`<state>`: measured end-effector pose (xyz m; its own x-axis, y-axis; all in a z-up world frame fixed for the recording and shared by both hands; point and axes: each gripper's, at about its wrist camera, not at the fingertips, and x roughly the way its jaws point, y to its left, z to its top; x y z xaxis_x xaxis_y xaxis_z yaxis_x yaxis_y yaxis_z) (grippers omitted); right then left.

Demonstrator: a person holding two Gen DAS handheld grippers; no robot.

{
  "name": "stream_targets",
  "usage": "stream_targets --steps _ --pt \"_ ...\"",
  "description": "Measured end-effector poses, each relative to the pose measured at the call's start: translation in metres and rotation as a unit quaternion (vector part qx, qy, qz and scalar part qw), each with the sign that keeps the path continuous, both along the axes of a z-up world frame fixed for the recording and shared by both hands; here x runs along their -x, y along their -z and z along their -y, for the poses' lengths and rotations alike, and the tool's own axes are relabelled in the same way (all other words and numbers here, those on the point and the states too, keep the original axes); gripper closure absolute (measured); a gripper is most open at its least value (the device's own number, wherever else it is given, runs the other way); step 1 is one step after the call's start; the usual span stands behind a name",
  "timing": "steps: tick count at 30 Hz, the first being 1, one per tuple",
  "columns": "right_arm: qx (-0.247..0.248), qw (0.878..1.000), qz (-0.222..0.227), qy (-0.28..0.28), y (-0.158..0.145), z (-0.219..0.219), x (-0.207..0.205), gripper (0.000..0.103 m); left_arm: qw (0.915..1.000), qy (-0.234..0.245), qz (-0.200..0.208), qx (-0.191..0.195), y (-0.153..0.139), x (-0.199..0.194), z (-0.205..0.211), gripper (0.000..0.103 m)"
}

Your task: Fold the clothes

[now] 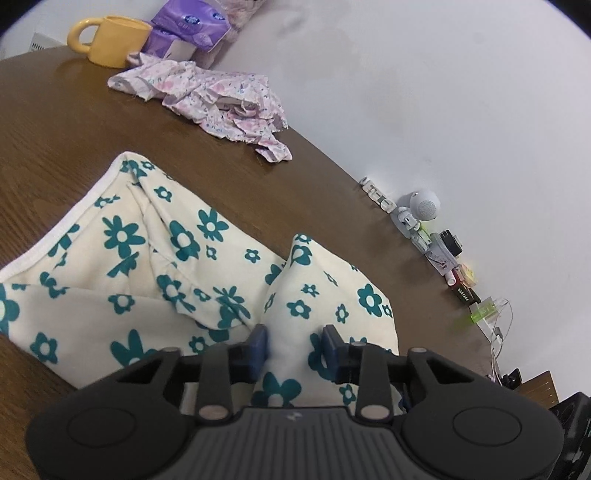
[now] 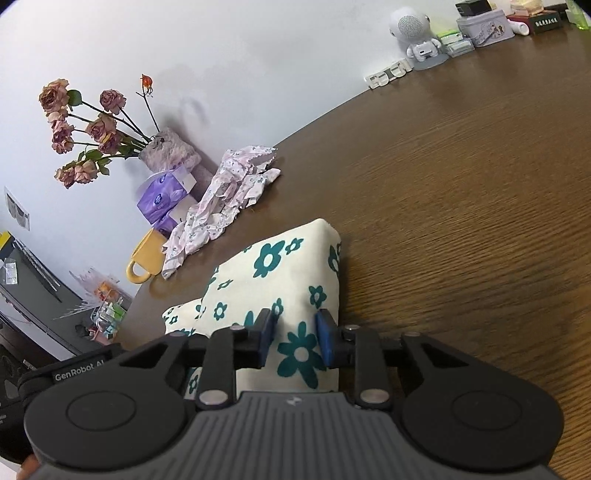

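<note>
A cream garment with teal flowers [image 1: 155, 266] lies rumpled on the brown wooden table [image 1: 55, 129], its white-trimmed edge at the left. My left gripper [image 1: 293, 345] is shut on a raised fold of this garment, the cloth bunched between its blue pads [image 1: 258, 338]. In the right wrist view the same flowered garment [image 2: 284, 266] rises in a tented fold, and my right gripper [image 2: 295, 332] is shut on it, cloth pinched between the blue pads [image 2: 327, 332]. A second, crumpled pink floral garment [image 1: 207, 96] lies farther back near the wall.
A yellow mug [image 1: 110, 38] and purple tissue packs [image 1: 188, 26] stand by the pink garment [image 2: 221, 199]. A vase of dried roses [image 2: 92, 136] leans at the wall. A white robot figurine [image 2: 413, 33], tins and small boxes [image 2: 484, 26] line the table's far edge.
</note>
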<state>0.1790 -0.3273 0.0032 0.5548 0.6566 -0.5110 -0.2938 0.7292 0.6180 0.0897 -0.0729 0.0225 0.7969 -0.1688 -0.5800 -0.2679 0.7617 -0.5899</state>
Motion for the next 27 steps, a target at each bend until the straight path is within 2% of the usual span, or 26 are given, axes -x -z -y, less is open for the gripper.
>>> stream_targets --steps 1,2,3,4,8,9,11,12,15,18,21,22,24,27 --pt "0.000 1.000 0.000 0.000 0.000 0.000 0.000 0.072 1.0000 -0.001 -0.001 -0.003 0.000 0.001 0.000 0.050" --pt "-0.002 1.000 0.000 0.004 0.000 0.003 0.001 0.067 1.0000 0.000 0.000 -0.005 0.001 0.002 0.001 0.051" --pt "-0.005 1.000 0.000 0.009 0.000 0.005 0.003 0.064 1.0000 0.005 0.001 -0.008 0.002 0.002 0.002 0.058" --pt "-0.007 1.000 -0.001 0.013 0.001 0.008 0.004 0.064 0.9998 0.016 0.004 -0.011 0.003 0.001 0.004 0.072" --pt "-0.017 1.000 -0.013 0.004 0.008 0.007 0.005 0.072 0.9978 0.035 0.019 -0.053 0.000 0.003 0.016 0.075" --pt "-0.014 1.000 -0.010 0.004 0.008 0.006 0.006 0.072 0.9981 0.032 0.018 -0.049 0.000 0.003 0.014 0.073" --pt "-0.014 1.000 -0.009 0.002 0.007 0.006 0.006 0.072 0.9989 0.021 0.015 -0.038 0.000 0.003 0.009 0.061" --pt "-0.017 1.000 -0.010 0.001 0.007 0.007 0.006 0.069 0.9992 0.014 0.015 -0.035 0.000 0.003 0.006 0.052" --pt "-0.026 1.000 -0.013 0.008 0.006 0.012 0.007 0.068 0.9990 0.000 0.019 -0.041 -0.002 0.003 0.002 0.051" --pt "-0.026 0.999 -0.017 0.013 0.007 0.015 0.009 0.062 0.9996 -0.001 0.013 -0.026 -0.002 0.003 -0.001 0.051" --pt "-0.033 0.999 -0.020 0.017 0.009 0.019 0.009 0.058 0.9994 0.001 0.016 -0.031 -0.003 0.005 -0.001 0.056" --pt "-0.036 0.999 -0.023 0.018 0.010 0.021 0.009 0.058 0.9993 0.005 0.017 -0.032 -0.003 0.006 -0.001 0.064" --pt "-0.044 0.998 -0.029 0.020 0.013 0.024 0.008 0.057 0.9992 0.016 0.018 -0.030 -0.002 0.005 0.000 0.073" --pt "-0.060 0.997 -0.036 0.019 0.017 0.026 0.006 0.057 0.9995 0.020 0.016 -0.018 0.000 0.004 -0.003 0.075"
